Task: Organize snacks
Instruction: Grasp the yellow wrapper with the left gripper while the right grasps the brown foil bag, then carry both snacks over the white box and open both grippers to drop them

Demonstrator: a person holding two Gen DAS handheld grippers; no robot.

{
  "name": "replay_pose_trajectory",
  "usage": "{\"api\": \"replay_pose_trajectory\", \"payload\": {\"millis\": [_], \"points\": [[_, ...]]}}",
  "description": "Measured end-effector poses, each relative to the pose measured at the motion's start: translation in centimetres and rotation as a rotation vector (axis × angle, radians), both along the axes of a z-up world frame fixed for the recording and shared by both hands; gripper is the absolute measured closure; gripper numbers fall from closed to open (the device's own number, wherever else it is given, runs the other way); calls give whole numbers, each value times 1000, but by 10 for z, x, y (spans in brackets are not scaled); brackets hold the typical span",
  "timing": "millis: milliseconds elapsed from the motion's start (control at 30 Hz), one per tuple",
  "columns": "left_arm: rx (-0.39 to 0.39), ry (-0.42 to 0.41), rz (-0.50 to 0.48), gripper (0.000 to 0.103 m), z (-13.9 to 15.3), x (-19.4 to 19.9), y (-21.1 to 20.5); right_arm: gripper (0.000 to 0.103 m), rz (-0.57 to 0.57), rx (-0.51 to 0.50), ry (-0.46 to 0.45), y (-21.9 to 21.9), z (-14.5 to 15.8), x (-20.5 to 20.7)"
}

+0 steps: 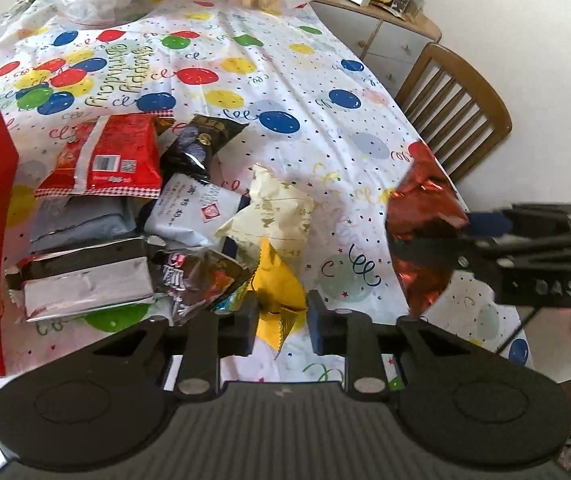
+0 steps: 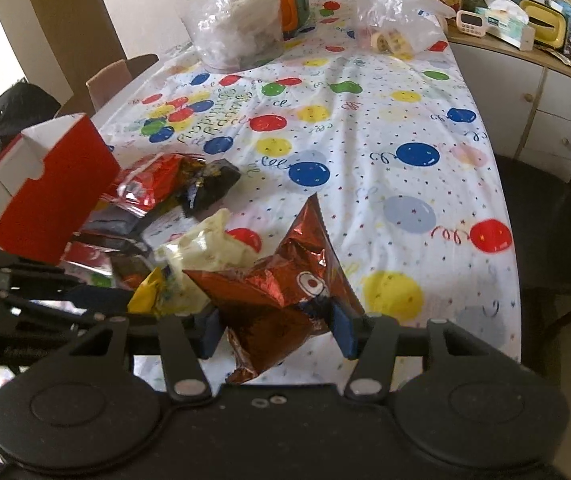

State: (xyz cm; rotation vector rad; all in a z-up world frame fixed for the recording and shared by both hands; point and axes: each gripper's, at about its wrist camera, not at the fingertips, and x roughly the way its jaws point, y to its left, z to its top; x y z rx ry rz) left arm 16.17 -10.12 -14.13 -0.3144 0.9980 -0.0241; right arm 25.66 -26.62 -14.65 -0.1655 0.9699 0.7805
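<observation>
A: You are at a table with a balloon cloth (image 2: 385, 128), and a wooden chair (image 1: 457, 112) at 2 o'clock.

B: What am I holding?

A: Your left gripper (image 1: 281, 326) pinches the yellow packet (image 1: 277, 296). Your right gripper (image 2: 277, 330) squeezes the shiny red bag (image 2: 281, 280).

B: What next?

A: I think both go in the red box (image 2: 51, 196) at 10 o'clock. Aim for its open top.

A balloon tablecloth (image 2: 365, 128) is covering the table. Two clear plastic bags (image 2: 237, 28) are sitting at the far end. A wooden chair (image 1: 453, 108) is standing beside it, and a white cabinet (image 2: 557, 108) is holding clutter.
</observation>
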Motion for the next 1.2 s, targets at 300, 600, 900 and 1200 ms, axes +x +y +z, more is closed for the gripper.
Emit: {"api": "replay_pose_trajectory", "payload": {"millis": [300,600,900,1200], "points": [[-48,-12,13,87,7,-20,23,50,-46,36,15,-1,17,-35],[-60,-23,-2,88,16,-42,45,50,-53,32,12,17,33,-68],[-59,-92,5,88,52,-76,75,50,-55,44,6,39,49,-93],[-19,-184,64,88,95,-103,120,50,27,53,-59,88,75,-111]]}}
